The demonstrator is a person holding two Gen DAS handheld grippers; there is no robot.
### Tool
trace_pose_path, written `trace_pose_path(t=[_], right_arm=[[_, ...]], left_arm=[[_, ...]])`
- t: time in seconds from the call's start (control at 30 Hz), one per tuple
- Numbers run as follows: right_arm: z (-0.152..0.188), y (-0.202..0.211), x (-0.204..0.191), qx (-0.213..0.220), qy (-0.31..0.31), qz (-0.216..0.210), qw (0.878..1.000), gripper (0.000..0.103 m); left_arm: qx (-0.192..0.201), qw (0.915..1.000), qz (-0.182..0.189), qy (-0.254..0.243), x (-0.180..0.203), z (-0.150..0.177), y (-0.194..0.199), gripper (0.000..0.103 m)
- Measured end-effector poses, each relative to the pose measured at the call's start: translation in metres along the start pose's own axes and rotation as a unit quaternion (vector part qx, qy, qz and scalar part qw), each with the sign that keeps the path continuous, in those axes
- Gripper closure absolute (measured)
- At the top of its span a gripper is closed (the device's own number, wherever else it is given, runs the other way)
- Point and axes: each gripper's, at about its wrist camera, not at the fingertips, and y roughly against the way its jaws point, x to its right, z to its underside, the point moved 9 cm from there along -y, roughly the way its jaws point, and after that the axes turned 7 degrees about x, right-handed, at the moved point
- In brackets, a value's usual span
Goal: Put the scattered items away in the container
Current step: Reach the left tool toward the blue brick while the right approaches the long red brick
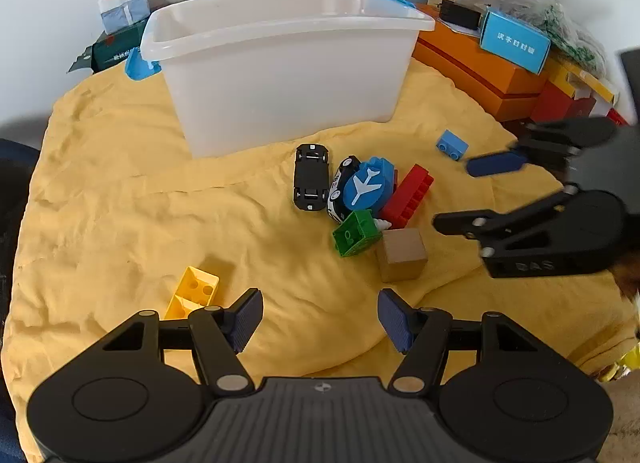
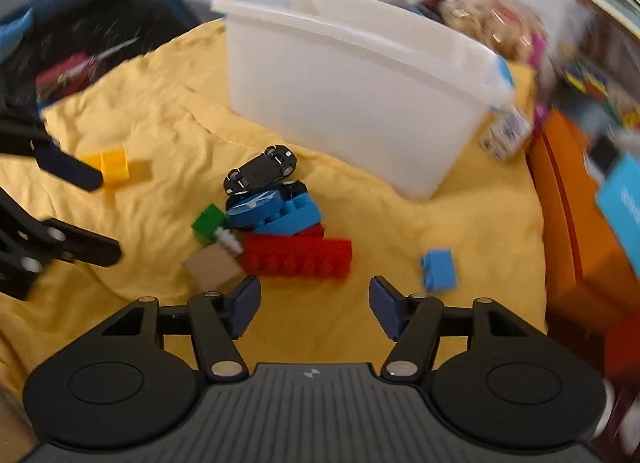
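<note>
Yellow cloth (image 1: 120,203) covers my work surface, with the white bin (image 1: 280,63) at upper centre of the left view. Toys lie scattered at centre frame: a black car (image 1: 311,177) on its roof, a red brick (image 1: 408,197), a green brick (image 1: 356,233). My left gripper (image 1: 320,317) stands wide and empty at lower centre. My right gripper (image 2: 314,305) stands wide too, with nothing between its pads.

- The left wrist camera is riding behind the left gripper (image 1: 320,317), looking steeply down over the yellow cloth (image 1: 120,203) toward the white container (image 1: 280,63) at 12 o'clock.
- The right wrist camera is looking down likewise, blurred, with the container (image 2: 352,95) toward 1 o'clock.
- Both views are sharing the toy pile (image 1: 360,199) (image 2: 276,223); each is catching the other gripper at its edge.
</note>
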Motion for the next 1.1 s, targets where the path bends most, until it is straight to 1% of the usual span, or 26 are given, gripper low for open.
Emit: trace_pose_path(t=[0.07, 0.13, 0.17, 0.23, 0.27, 0.3, 0.37, 0.4, 0.43, 0.47, 0.5, 0.53, 0.57, 0.67, 0.7, 0.77, 0.83, 0.87, 0.93, 0.97, 1.03, 1.07, 1.1], right_arm=[[0.003, -0.012, 0.003, -0.012, 0.028, -0.006, 1.000, 0.040], [0.004, -0.020, 0.010, -0.015, 0.051, -0.002, 0.999, 0.040], [0.003, -0.022, 0.012, -0.008, 0.064, -0.008, 0.998, 0.040], [-0.003, -0.021, 0.007, 0.016, 0.101, -0.050, 0.994, 0.039], [-0.005, -0.020, 0.002, 0.023, 0.130, -0.074, 0.988, 0.039], [-0.007, -0.019, -0.004, 0.030, 0.163, -0.088, 0.982, 0.039], [-0.008, -0.021, -0.014, 0.040, 0.230, -0.107, 0.966, 0.039], [-0.007, -0.024, -0.018, 0.034, 0.251, -0.115, 0.961, 0.041], [-0.004, -0.029, -0.019, 0.020, 0.260, -0.124, 0.957, 0.044], [-0.004, -0.031, -0.019, 0.007, 0.250, -0.137, 0.959, 0.050], [-0.007, -0.030, -0.017, -0.002, 0.221, -0.147, 0.964, 0.051], [-0.008, -0.029, -0.013, -0.014, 0.193, -0.148, 0.970, 0.053], [-0.008, -0.027, -0.011, -0.022, 0.171, -0.146, 0.974, 0.061], [-0.006, -0.017, -0.004, -0.037, 0.111, -0.132, 0.984, 0.064], [-0.004, -0.013, 0.000, -0.041, 0.085, -0.128, 0.987, 0.068], [0.001, -0.003, 0.007, -0.050, 0.013, -0.127, 0.991, 0.068], [0.005, 0.007, 0.016, -0.058, -0.062, -0.133, 0.987, 0.068], [0.008, 0.010, 0.021, -0.064, -0.101, -0.137, 0.983, 0.068], [0.013, 0.017, 0.029, -0.076, -0.184, -0.149, 0.969, 0.068], [0.017, 0.019, 0.031, -0.080, -0.229, -0.160, 0.957, 0.068], [0.028, 0.020, 0.036, -0.092, -0.321, -0.187, 0.924, 0.068], [0.034, 0.016, 0.037, -0.099, -0.356, -0.196, 0.908, 0.068], [0.041, 0.013, 0.039, -0.105, -0.380, -0.198, 0.897, 0.067]], left_arm=[[-0.002, 1.0000, -0.003, 0.000, -0.002, 0.001, 0.000, 0.036], [-0.010, 0.9998, 0.017, 0.008, -0.001, 0.003, -0.002, 0.036], [-0.015, 0.9993, 0.031, 0.011, 0.002, 0.004, -0.003, 0.036], [-0.020, 0.9986, 0.048, 0.013, 0.006, 0.007, -0.005, 0.036], [-0.023, 0.9984, 0.051, 0.013, 0.008, 0.008, -0.006, 0.036], [-0.025, 0.9983, 0.051, 0.012, 0.009, 0.009, -0.007, 0.036], [-0.028, 0.9981, 0.053, 0.015, 0.010, 0.010, -0.009, 0.036], [-0.028, 0.9980, 0.054, 0.019, 0.010, 0.009, -0.009, 0.036], [-0.027, 0.9978, 0.055, 0.023, 0.010, 0.008, -0.010, 0.036], [-0.027, 0.9978, 0.056, 0.025, 0.009, 0.007, -0.011, 0.036], [-0.024, 0.9978, 0.055, 0.026, 0.010, 0.005, -0.011, 0.036], [-0.022, 0.9979, 0.054, 0.026, 0.010, 0.004, -0.011, 0.036], [-0.019, 0.9982, 0.052, 0.026, 0.010, 0.002, -0.011, 0.036], [-0.004, 0.9988, 0.044, 0.019, 0.010, -0.007, -0.012, 0.036], [0.000, 0.9989, 0.043, 0.015, 0.010, -0.012, -0.013, 0.036], [0.010, 0.9990, 0.043, 0.007, 0.010, -0.022, -0.015, 0.036], [0.019, 0.9990, 0.041, 0.001, 0.010, -0.033, -0.018, 0.036], [0.021, 0.9988, 0.043, 0.000, 0.010, -0.037, -0.019, 0.036], [0.027, 0.9984, 0.049, -0.008, 0.013, -0.046, -0.022, 0.036], [0.030, 0.9982, 0.051, -0.015, 0.015, -0.050, -0.024, 0.036], [0.039, 0.9968, 0.061, -0.034, 0.022, -0.060, -0.027, 0.036], [0.046, 0.9951, 0.072, -0.049, 0.028, -0.066, -0.031, 0.036], [0.048, 0.9930, 0.087, -0.063, 0.034, -0.069, -0.036, 0.037]])
